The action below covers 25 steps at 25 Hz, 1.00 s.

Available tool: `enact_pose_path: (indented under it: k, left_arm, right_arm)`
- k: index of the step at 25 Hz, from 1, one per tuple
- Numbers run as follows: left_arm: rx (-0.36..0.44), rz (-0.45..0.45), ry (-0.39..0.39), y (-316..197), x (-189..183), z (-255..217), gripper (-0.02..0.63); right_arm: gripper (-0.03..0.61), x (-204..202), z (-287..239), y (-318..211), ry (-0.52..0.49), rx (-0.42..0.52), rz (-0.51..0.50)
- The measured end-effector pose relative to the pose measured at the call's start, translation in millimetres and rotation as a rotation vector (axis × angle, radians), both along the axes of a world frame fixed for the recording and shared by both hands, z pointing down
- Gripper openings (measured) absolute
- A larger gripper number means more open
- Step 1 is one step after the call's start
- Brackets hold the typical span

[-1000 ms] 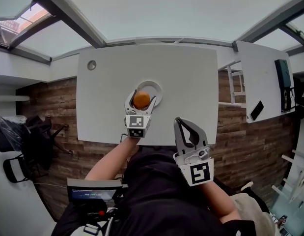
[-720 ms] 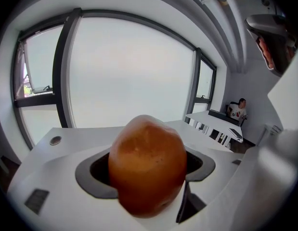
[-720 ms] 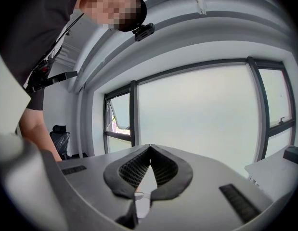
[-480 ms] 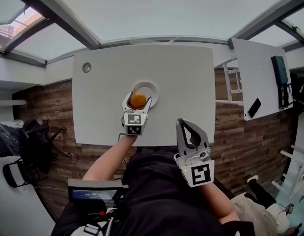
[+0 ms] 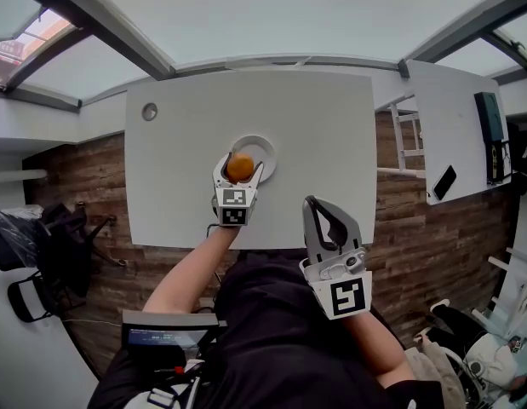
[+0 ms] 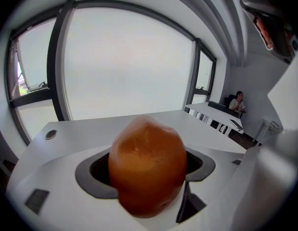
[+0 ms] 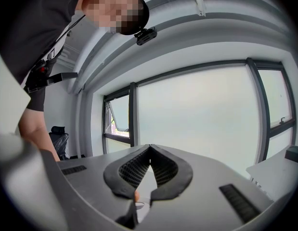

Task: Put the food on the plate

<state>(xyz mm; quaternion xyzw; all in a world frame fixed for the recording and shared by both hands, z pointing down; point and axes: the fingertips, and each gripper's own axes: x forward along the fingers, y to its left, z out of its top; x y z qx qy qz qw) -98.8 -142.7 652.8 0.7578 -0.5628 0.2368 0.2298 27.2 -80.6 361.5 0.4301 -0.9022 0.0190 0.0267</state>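
A: Item one, the food?

B: One orange [image 6: 148,165], round, skin intact. It sits clamped between the jaws of the left gripper [image 5: 240,164], which press on it from either side. From overhead it lies over the near-left part of the plate [image 5: 266,149]. I can't tell whether it touches the plate or hangs just above it.

A: The plate itself?

B: One, white, round, on the white table [image 5: 323,126], a little left of the middle. The far and right portions of its rim are bare.

A: Second gripper?

B: The right gripper [image 7: 149,148] has its jaws brought together at the tips, with nothing between the ribbed pads. It is held near the table's front edge, close to the person's body and well apart from the plate.

A: Other fittings?

B: One round grommet [image 5: 149,111] in the table's far-left corner. One second white table [image 5: 450,126] off to the right, carrying a dark phone [image 5: 444,183] and another dark device [image 5: 489,119]. One dark office chair [image 5: 63,241] on the wooden floor to the left. One person seated [image 6: 237,101] at a far desk, seen past the orange.
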Motion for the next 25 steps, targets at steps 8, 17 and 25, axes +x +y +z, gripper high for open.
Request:
enact_pose_path:
  k: [8,17,25]
  left_arm:
    - [-0.034,-0.018,0.02,-9.3,2.2,15.5,0.351]
    - [-0.085,-0.005,0.029,-8.5,5.6,44.2,0.351]
    - [-0.153,-0.026,0.046,-6.0,7.2,60.5,0.351]
  right_arm:
    - [0.006,9.6,7.3,0.7,0.016,-0.018,0.009]
    - [0.006,23.4,12.2,0.4,0.014,-0.033,0.037]
    - [0.006,25.8,-2.4,9.6,0.028,0.051,0.052]
